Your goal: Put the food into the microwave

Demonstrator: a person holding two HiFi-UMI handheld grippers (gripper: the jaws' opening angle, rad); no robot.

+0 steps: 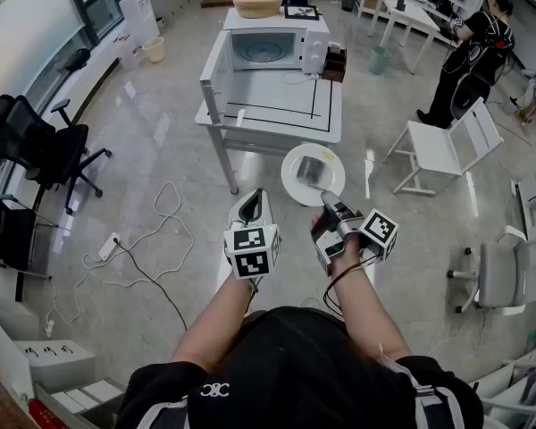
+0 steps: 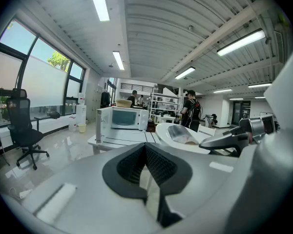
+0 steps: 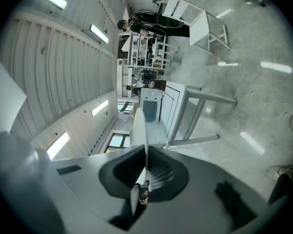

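A white plate (image 1: 295, 189) with a plastic-wrapped portion of food (image 1: 311, 170) hangs in the air in front of the table (image 1: 286, 119). My right gripper (image 1: 327, 197) is shut on the plate's near rim. The right gripper view is rolled sideways, so the plate (image 3: 138, 123) shows edge-on between the pads of my right gripper (image 3: 142, 177). My left gripper (image 1: 253, 198) floats beside it, shut and empty. In the left gripper view the plate (image 2: 172, 141) and the food (image 2: 183, 133) lie just right of my left gripper (image 2: 146, 172). The white microwave (image 1: 268, 47) stands at the table's far end, door (image 1: 213, 68) swung open to the left.
A wooden bowl (image 1: 257, 4) and a framed picture (image 1: 301, 12) rest on the microwave, a brown box (image 1: 334, 63) beside it. White folding chairs (image 1: 438, 146) stand to the right, black office chairs (image 1: 45, 146) to the left. Cables (image 1: 152, 239) trail over the floor. A person (image 1: 473, 52) stands at back right.
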